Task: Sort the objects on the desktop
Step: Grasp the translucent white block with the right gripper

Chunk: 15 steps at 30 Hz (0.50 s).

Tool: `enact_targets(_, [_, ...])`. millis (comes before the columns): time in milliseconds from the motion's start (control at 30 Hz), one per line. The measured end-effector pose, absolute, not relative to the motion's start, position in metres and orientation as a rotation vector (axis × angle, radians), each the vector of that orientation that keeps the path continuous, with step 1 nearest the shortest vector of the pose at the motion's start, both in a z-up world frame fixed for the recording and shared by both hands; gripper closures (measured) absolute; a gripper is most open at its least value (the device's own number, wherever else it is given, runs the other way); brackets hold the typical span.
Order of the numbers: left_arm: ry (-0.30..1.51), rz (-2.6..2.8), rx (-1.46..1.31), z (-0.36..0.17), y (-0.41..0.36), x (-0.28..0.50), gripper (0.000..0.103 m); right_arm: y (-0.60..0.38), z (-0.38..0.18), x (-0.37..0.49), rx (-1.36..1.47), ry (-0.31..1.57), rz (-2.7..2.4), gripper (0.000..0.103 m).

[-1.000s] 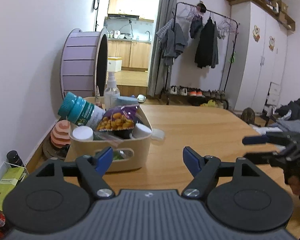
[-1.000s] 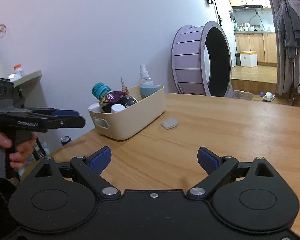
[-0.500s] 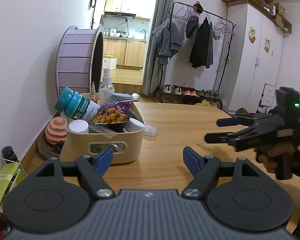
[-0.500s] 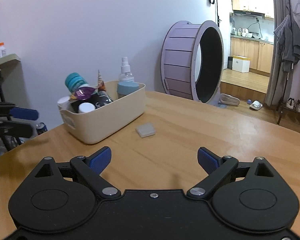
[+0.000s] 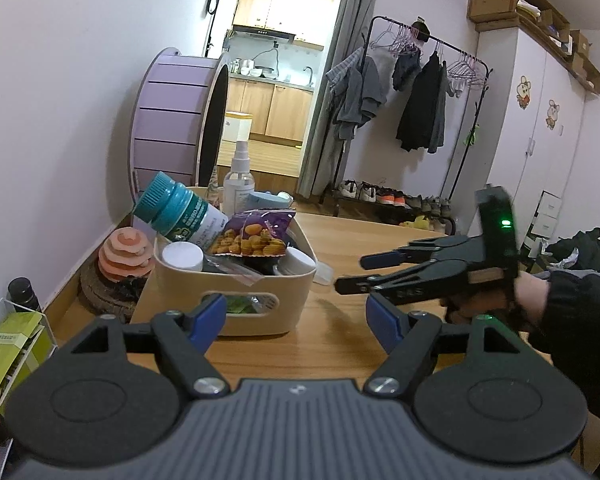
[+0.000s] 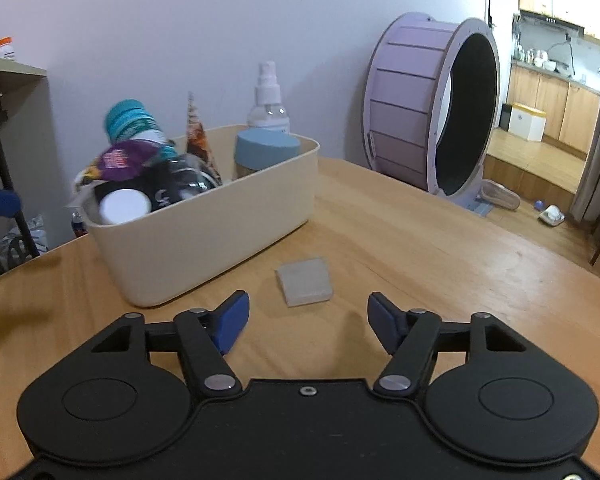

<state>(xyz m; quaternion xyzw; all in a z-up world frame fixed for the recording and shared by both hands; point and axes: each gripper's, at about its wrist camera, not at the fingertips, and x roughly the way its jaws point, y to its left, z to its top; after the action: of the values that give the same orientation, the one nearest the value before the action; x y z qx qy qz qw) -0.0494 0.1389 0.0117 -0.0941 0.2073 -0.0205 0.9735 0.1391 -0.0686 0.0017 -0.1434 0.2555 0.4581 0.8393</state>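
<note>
While nothing was held, the right gripper (image 6: 308, 322) was poised wide open just short of the small flat grey block (image 6: 305, 281) on the wooden table (image 6: 440, 264), beside the filled cream plastic bin (image 6: 204, 224). A reach was judged underway; lowering and closing would be needed. The left gripper (image 5: 296, 322) was likewise spread empty.
</note>
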Motion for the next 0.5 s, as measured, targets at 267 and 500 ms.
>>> enact_targets(267, [0.423, -0.037, -0.192, 0.011, 0.14, -0.047, 0.027, -0.058, -0.003, 0.148, -0.323, 0.575, 0.995, 0.075])
enact_targets(500, [0.416, -0.028, -0.193, 0.013, 0.143, -0.051, 0.027, -0.075, 0.005, 0.139, -0.28, 0.584, 1.001, 0.084])
